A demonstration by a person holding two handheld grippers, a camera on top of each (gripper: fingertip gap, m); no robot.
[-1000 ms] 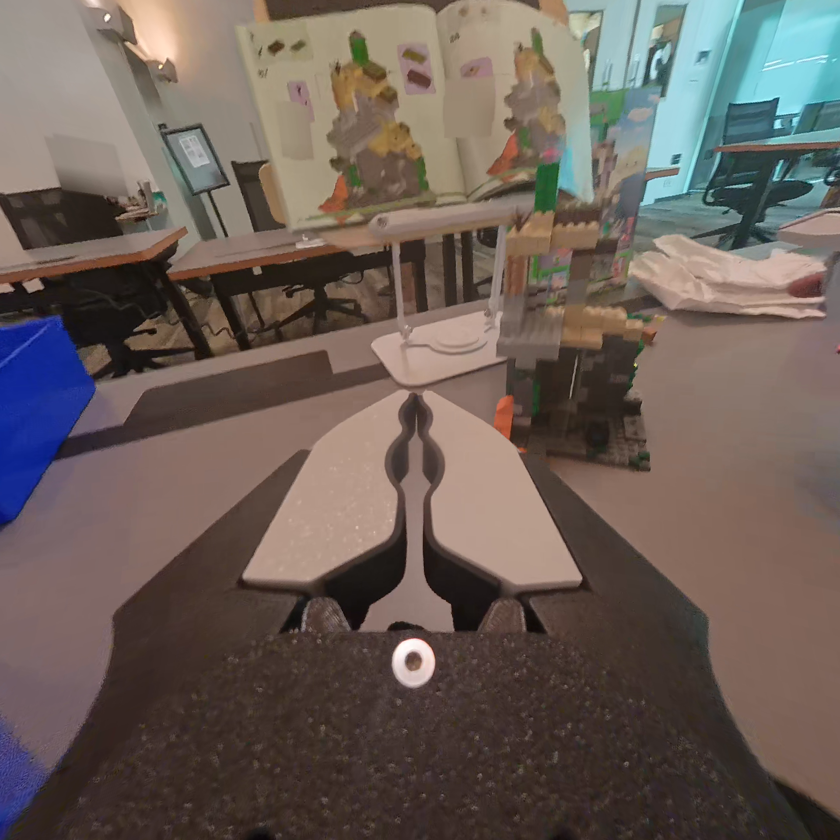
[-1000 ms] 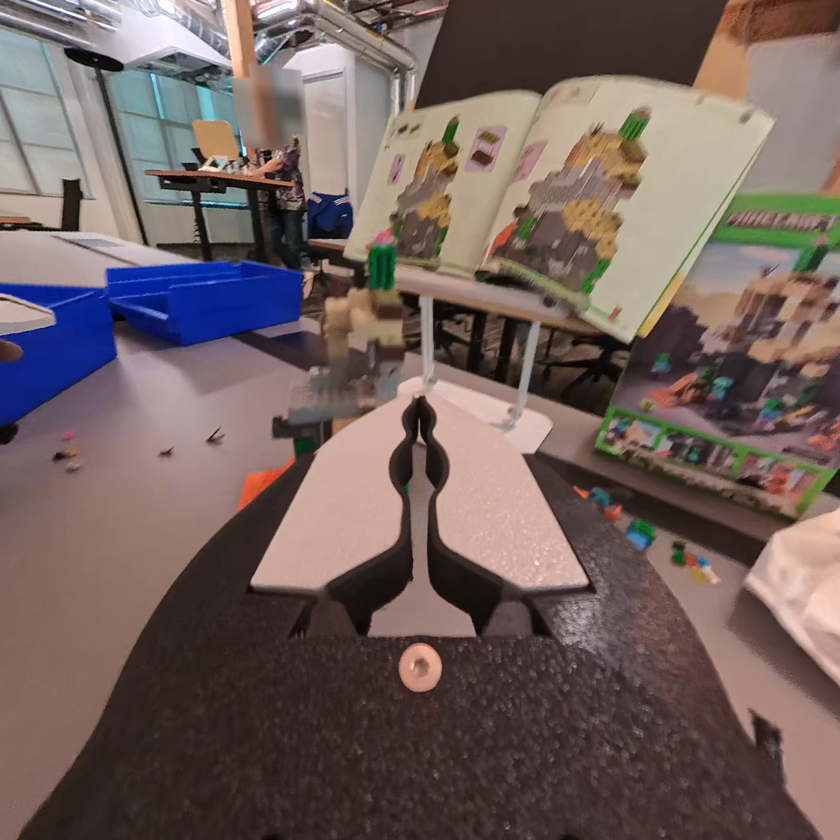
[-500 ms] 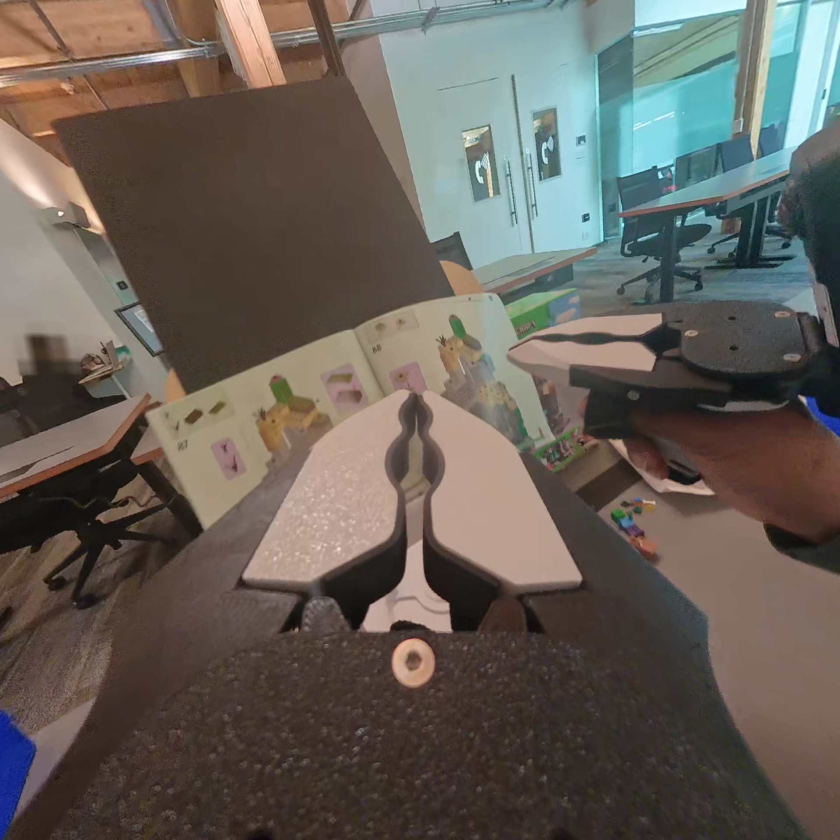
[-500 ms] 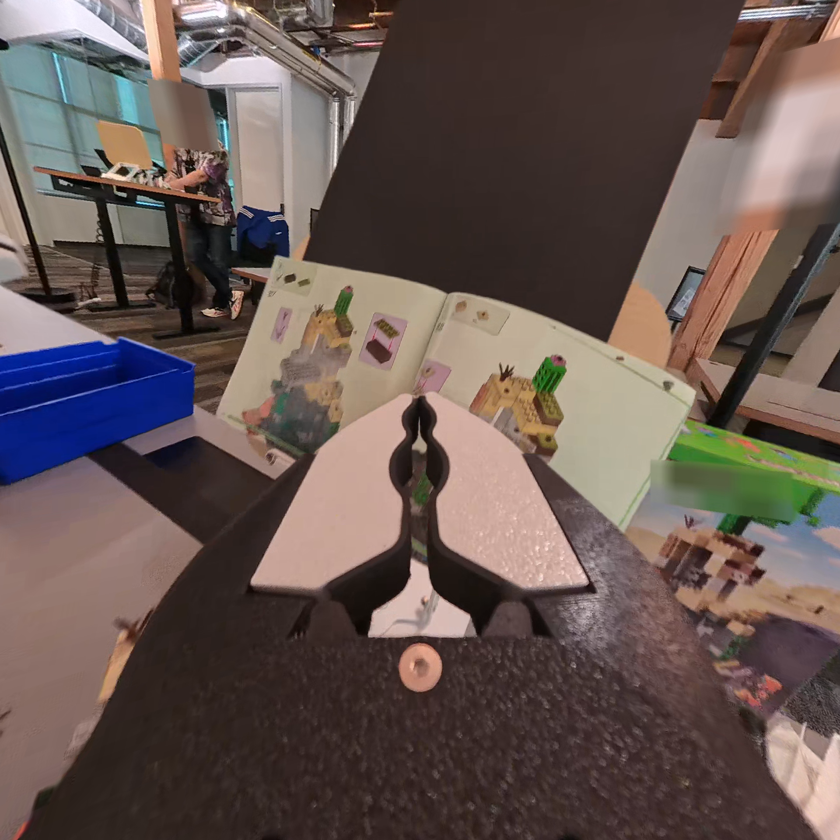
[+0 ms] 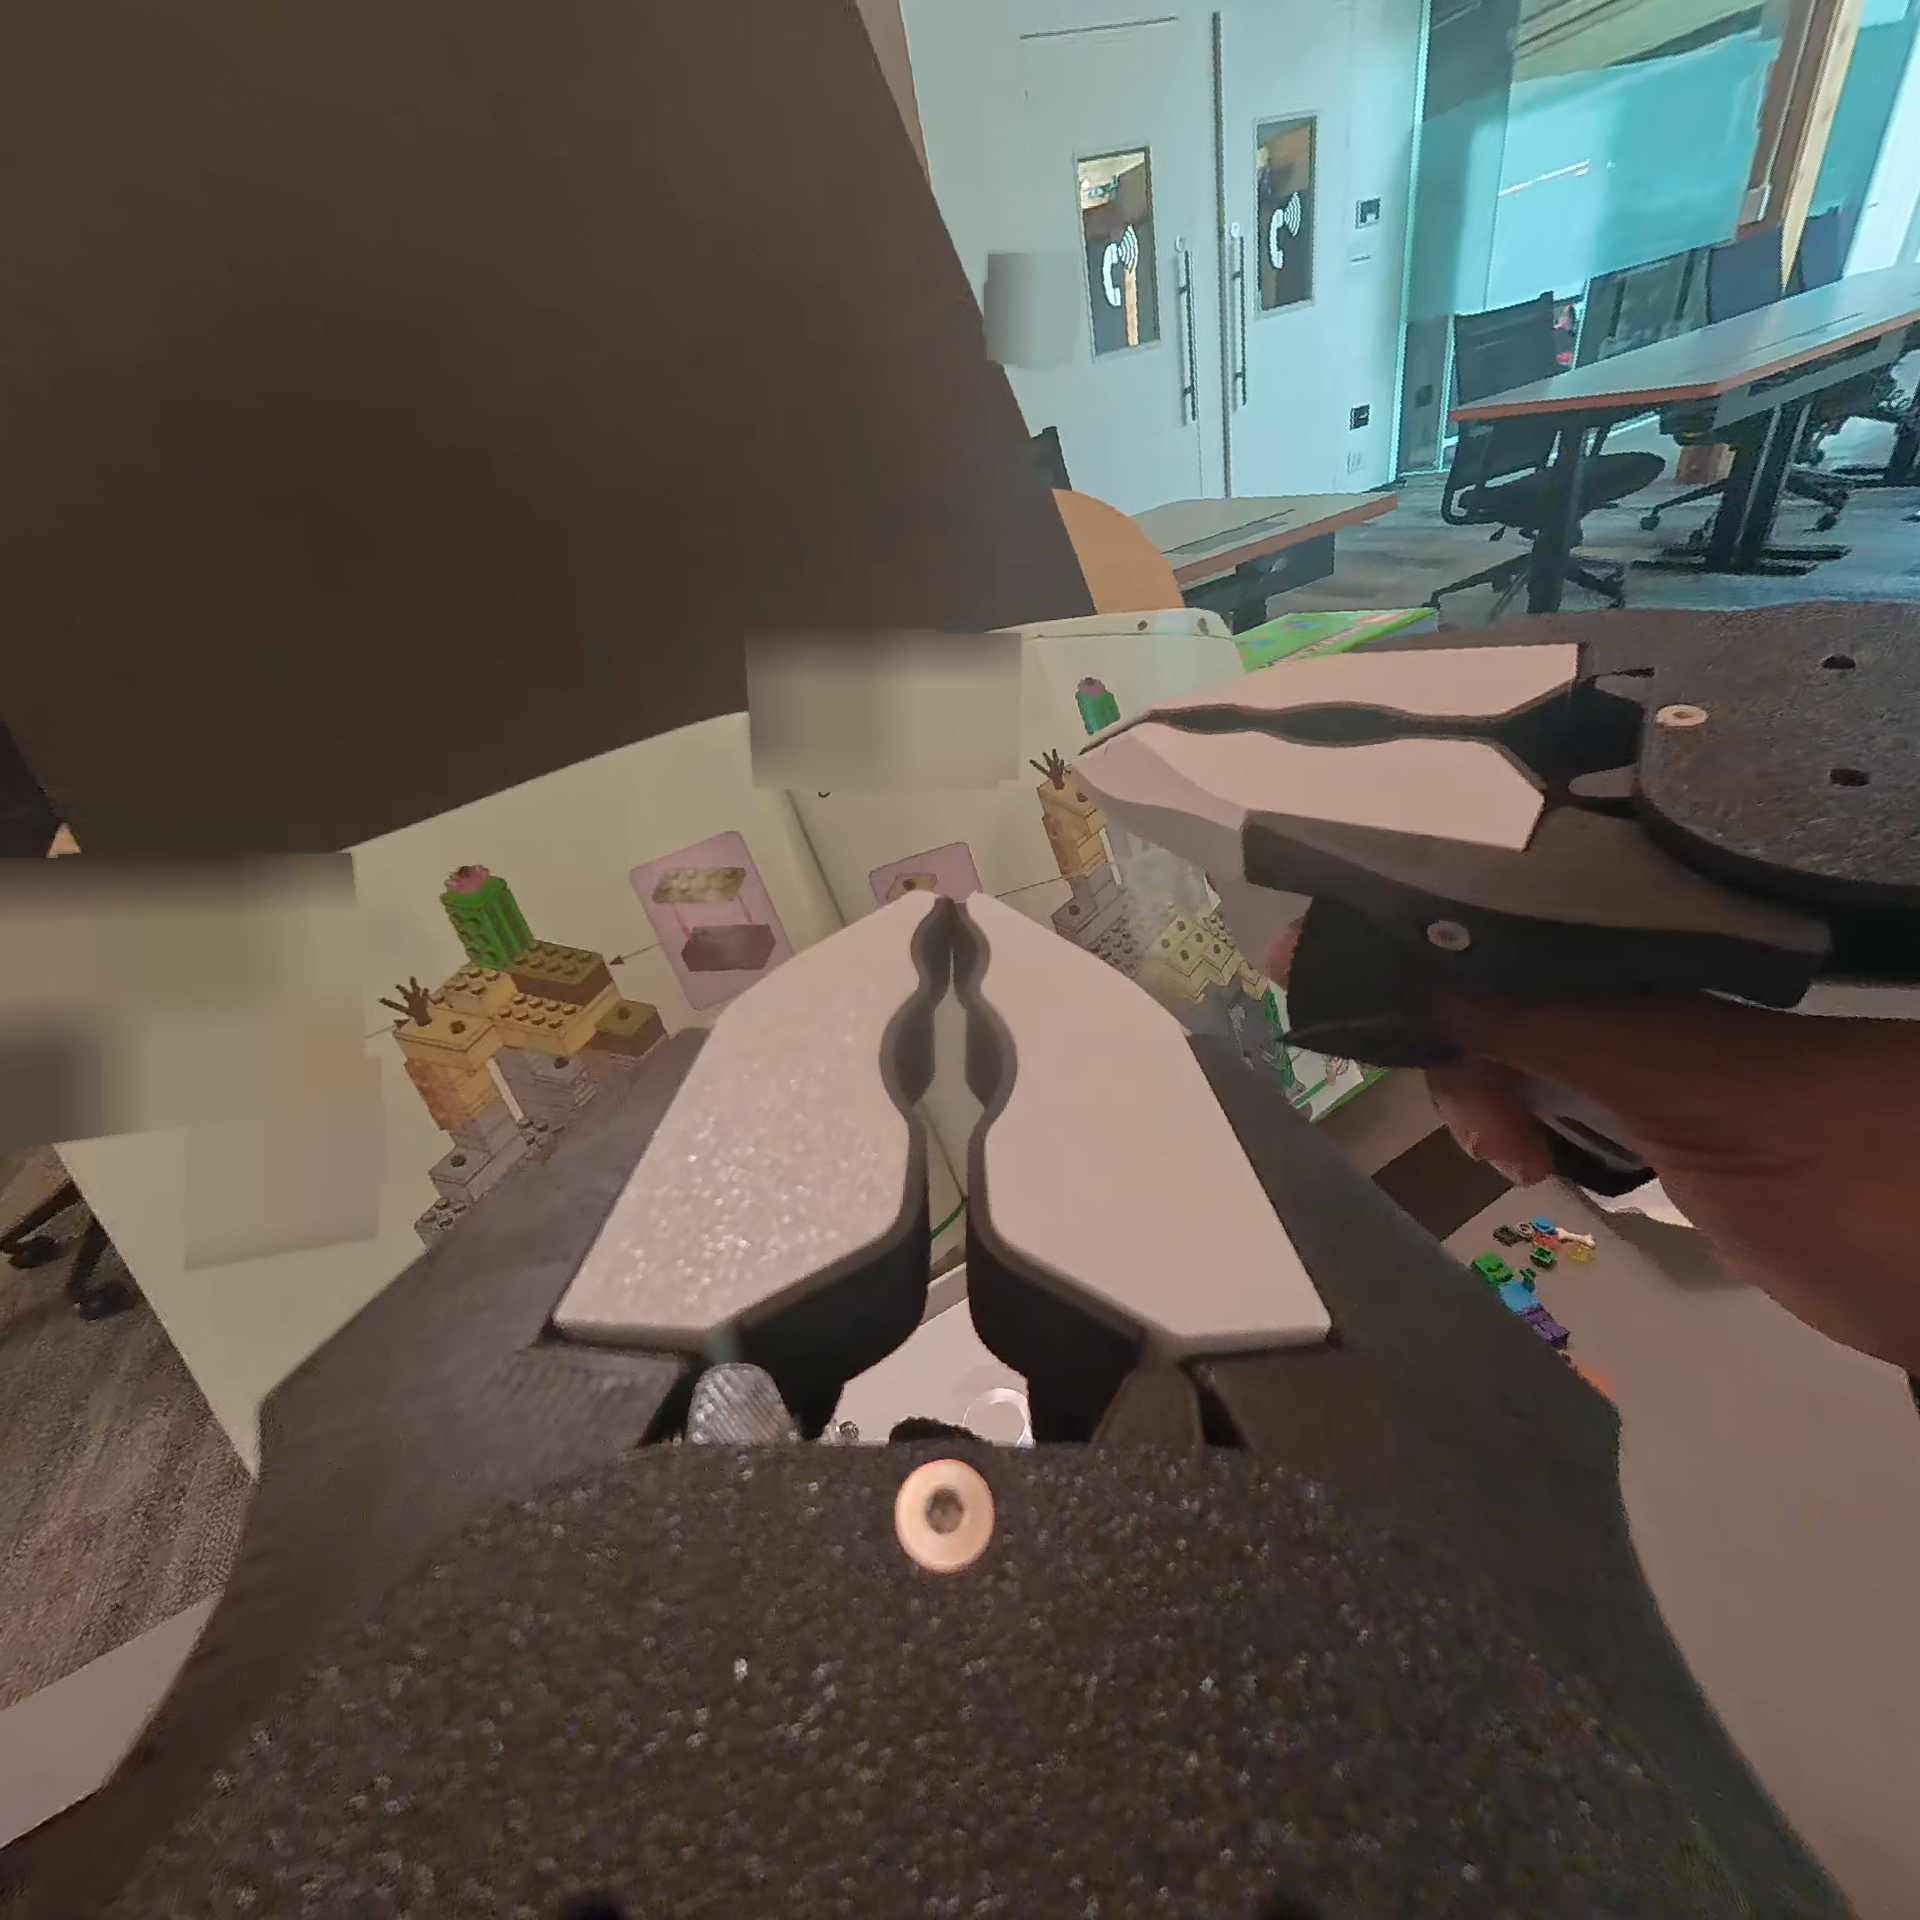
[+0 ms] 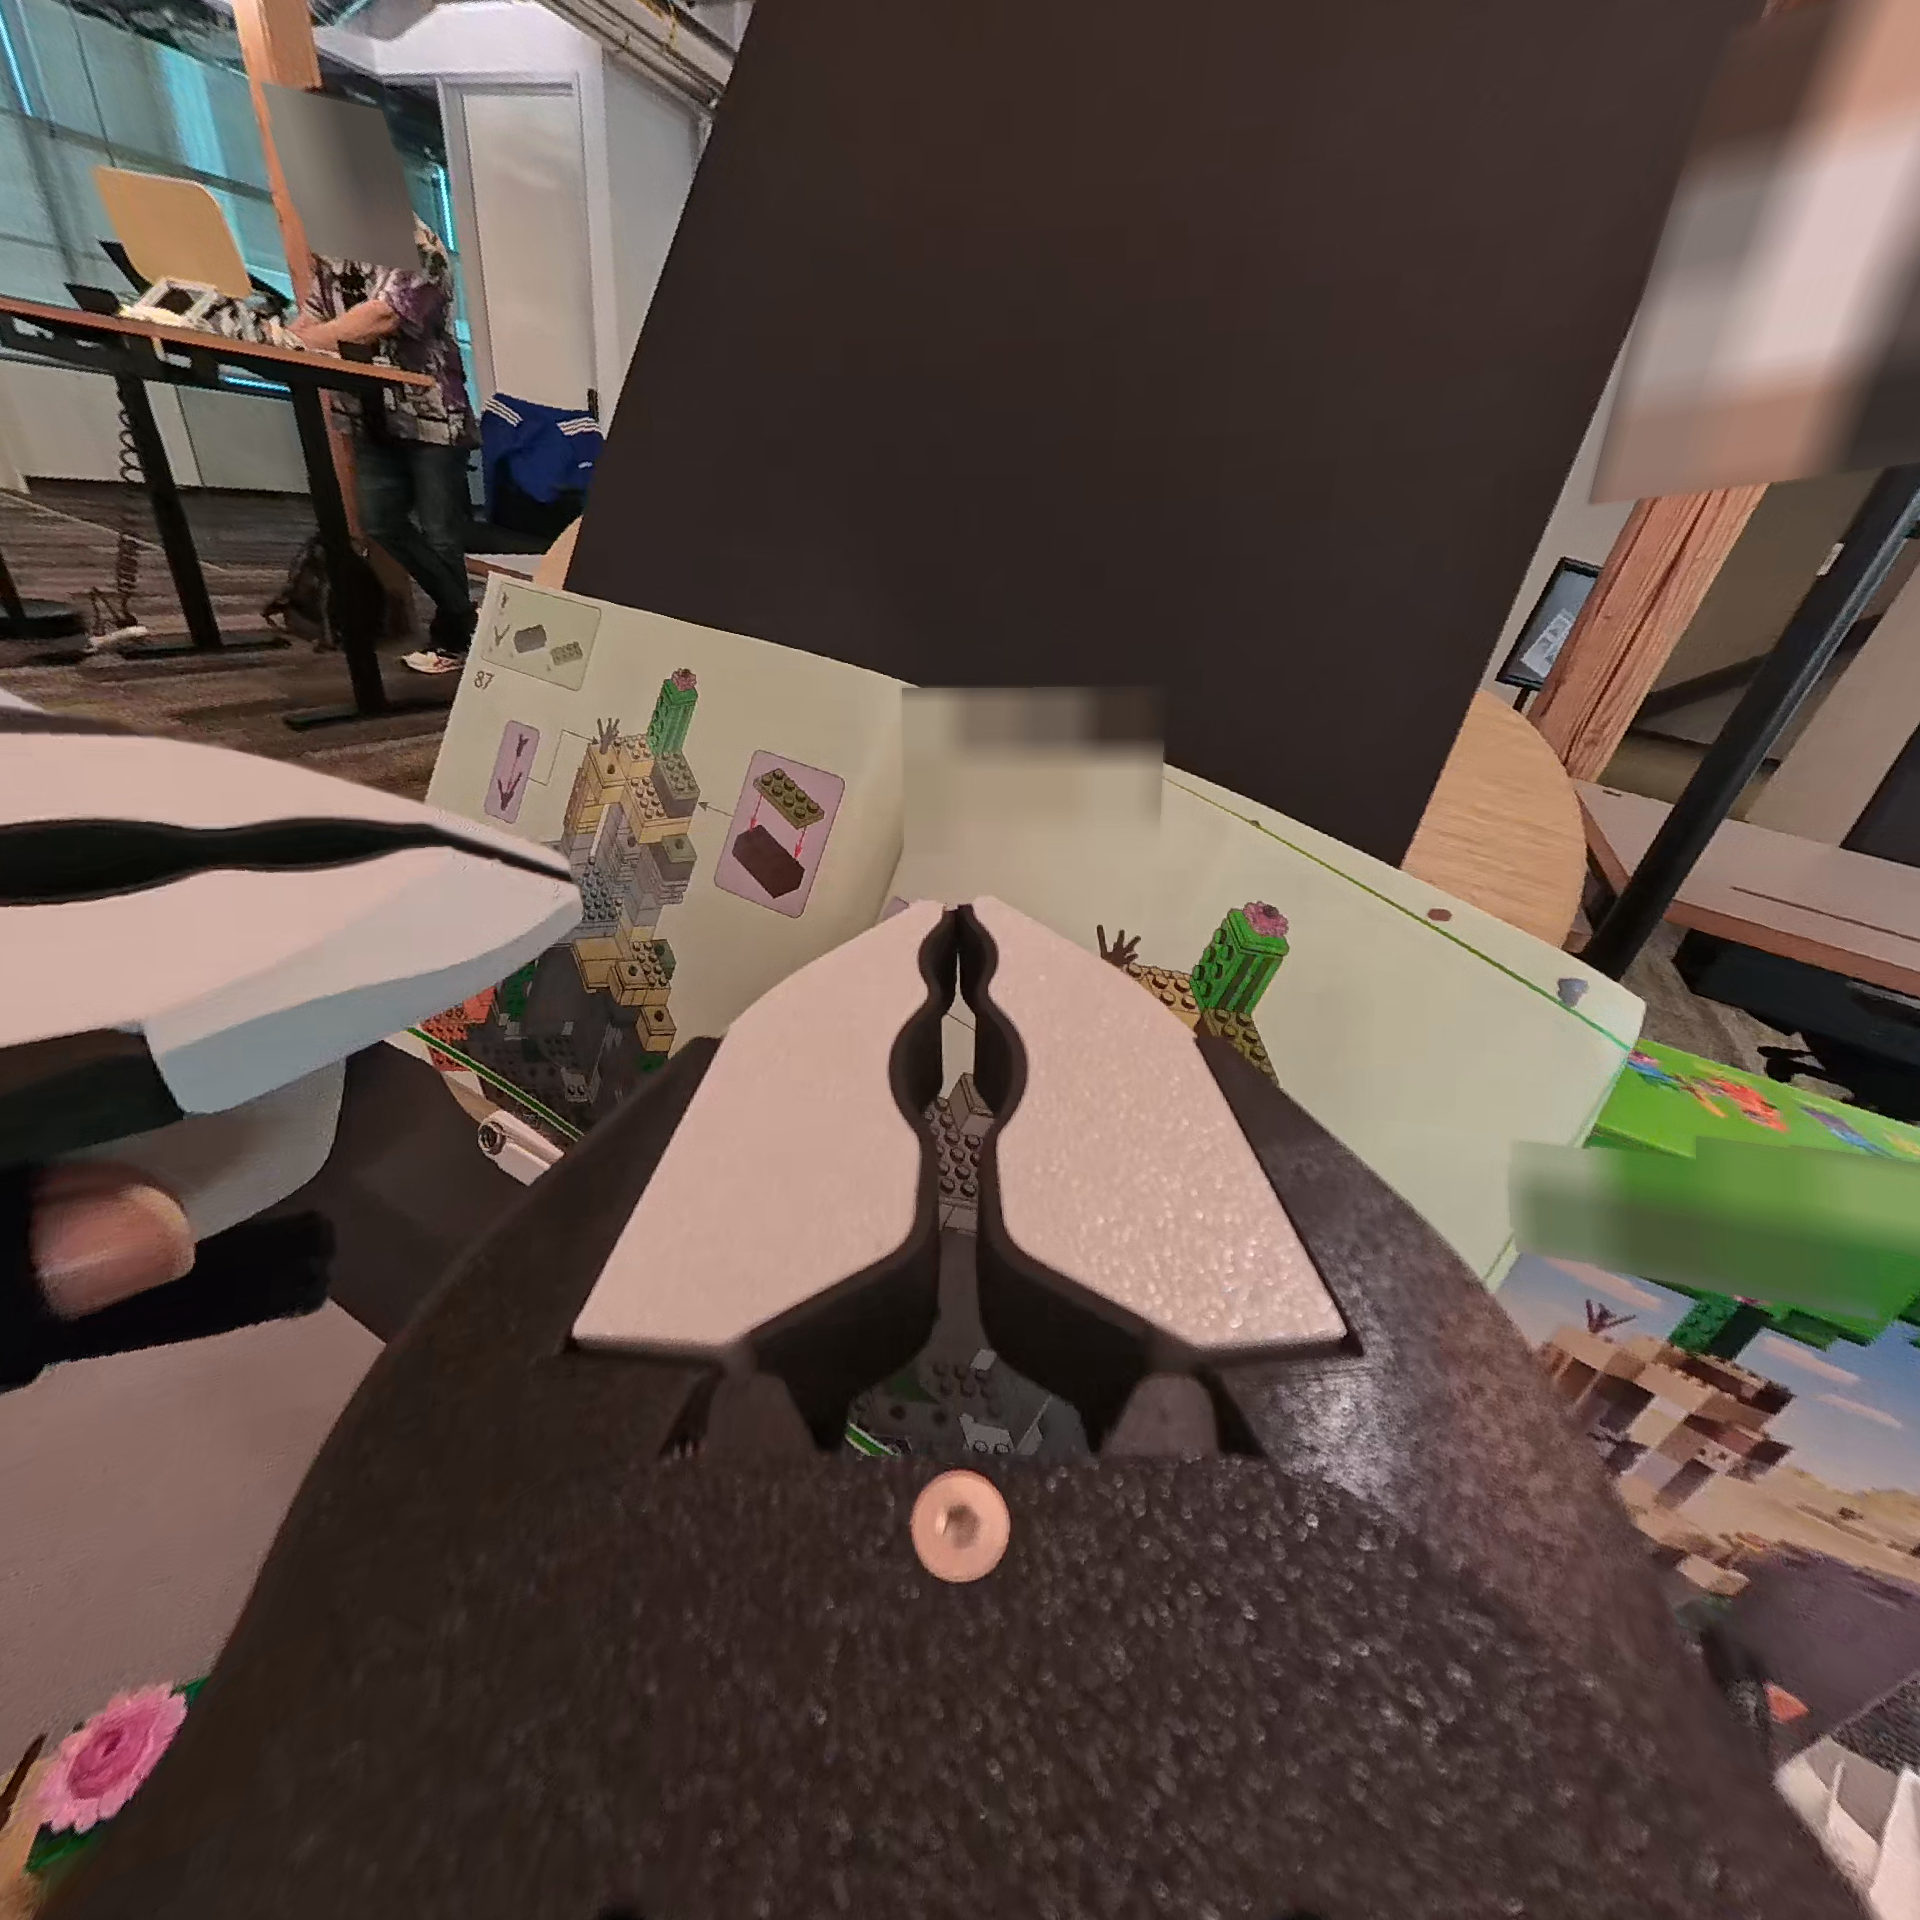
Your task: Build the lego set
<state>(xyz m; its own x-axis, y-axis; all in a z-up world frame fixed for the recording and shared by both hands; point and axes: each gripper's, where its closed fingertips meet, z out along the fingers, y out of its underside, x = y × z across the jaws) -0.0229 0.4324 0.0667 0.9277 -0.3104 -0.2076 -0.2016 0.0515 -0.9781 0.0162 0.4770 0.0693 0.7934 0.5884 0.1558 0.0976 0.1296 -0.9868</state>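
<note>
Facing both clenched, empty claws (image 5: pixel 948 914) (image 6: pixel 958 916), pale-green instruction booklet (image 6: pixel 831 748) lies open.

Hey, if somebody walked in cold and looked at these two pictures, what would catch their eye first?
Probably the open instruction booklet, propped upright dead ahead with bright drawings of the brick tower. Both grippers are raised before it, shut and empty: the left gripper at centre, the right gripper coming in from the right. Behind looms a big dark board.
</note>
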